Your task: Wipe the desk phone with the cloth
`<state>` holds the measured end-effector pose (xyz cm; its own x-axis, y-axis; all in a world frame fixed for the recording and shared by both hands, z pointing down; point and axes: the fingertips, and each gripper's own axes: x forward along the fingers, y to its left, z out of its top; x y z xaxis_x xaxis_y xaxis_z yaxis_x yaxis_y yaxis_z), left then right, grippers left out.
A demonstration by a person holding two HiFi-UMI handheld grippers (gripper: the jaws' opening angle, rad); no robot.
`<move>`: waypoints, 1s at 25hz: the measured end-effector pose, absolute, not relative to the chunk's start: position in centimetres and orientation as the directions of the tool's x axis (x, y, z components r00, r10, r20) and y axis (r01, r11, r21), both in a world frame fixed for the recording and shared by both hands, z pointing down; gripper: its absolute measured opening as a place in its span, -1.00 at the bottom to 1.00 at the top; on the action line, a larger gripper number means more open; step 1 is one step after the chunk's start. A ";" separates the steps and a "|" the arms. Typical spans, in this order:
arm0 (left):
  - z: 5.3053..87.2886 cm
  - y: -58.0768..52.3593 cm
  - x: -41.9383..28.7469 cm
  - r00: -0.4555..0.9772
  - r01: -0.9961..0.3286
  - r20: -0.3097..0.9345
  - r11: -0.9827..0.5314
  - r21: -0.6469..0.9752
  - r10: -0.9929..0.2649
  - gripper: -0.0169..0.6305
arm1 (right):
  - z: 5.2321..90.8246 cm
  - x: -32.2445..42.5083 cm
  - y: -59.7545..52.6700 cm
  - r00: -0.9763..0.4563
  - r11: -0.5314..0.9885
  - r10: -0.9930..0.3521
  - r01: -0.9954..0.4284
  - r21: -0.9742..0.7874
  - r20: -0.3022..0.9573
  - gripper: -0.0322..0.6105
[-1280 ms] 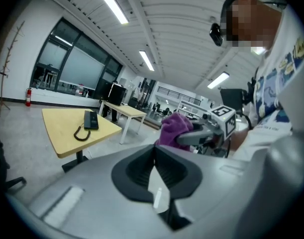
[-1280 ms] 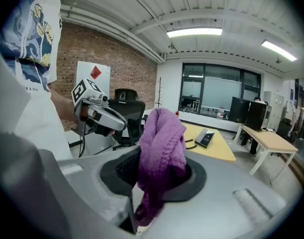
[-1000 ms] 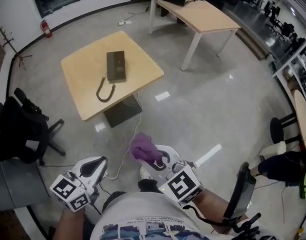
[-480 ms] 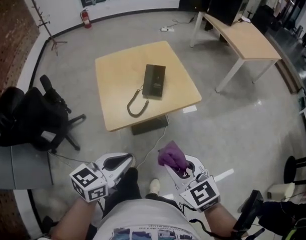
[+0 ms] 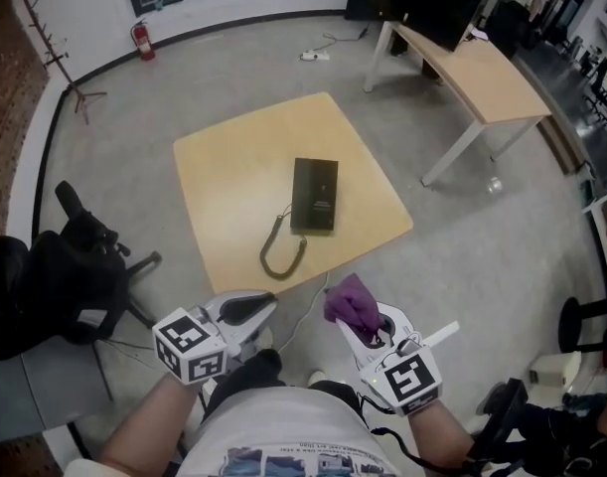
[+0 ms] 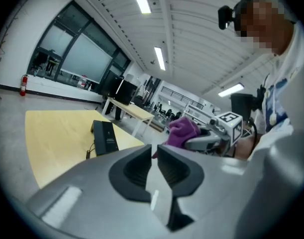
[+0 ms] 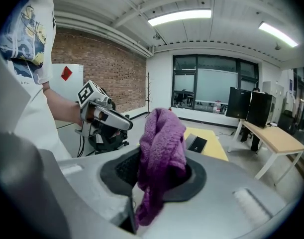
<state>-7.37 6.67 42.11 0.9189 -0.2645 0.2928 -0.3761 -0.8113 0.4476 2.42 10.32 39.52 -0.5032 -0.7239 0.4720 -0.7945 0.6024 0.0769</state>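
The black desk phone lies on a square wooden table, its coiled cord looped toward the near edge. The handset is not told apart. Both grippers hang short of the table, over the floor. A bunched purple cloth sticks up out of my right gripper, which is shut on it; in the right gripper view the cloth fills the jaws. My left gripper has just been opening: its jaws stand a thin crack apart with nothing between them. The phone shows ahead of it.
A black office chair stands left of the table. A longer wooden desk is at the back right, a coat stand and a fire extinguisher by the far wall. A cable runs on the floor under the table.
The person has walked toward the table, so the phone now lies nearer and more central. Both grippers travelled along, the right one keeping hold of the cloth.
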 end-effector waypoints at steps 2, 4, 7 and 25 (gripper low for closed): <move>42.3 5.1 -7.8 0.927 -0.348 0.298 -0.817 0.459 -0.227 -0.81 | 39.5 1.7 8.8 -0.483 0.582 -0.734 -0.810 0.075 0.478 -0.58; 42.6 3.4 -8.1 0.934 -0.324 0.299 -0.818 0.476 -0.196 -0.79 | 39.5 1.4 7.5 -0.461 0.558 -0.744 -0.827 0.069 0.485 -0.58; 43.9 0.8 -7.9 0.943 -0.295 0.294 -0.805 0.516 -0.157 -0.76 | 40.2 1.4 6.1 -0.432 0.523 -0.750 -0.851 0.049 0.502 -0.58; 58.3 -14.4 -1.6 0.913 -0.347 0.405 -0.617 0.706 -0.049 -0.17 | 42.6 5.9 -1.5 -0.495 0.591 -0.669 -0.807 -0.007 0.554 -0.58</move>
<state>-1.56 -14.42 58.33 0.9129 -0.0493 0.4051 -0.3467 -0.6172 0.7063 5.90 -1.48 42.59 -0.4954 -0.6693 0.5537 -0.8067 0.5909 -0.0074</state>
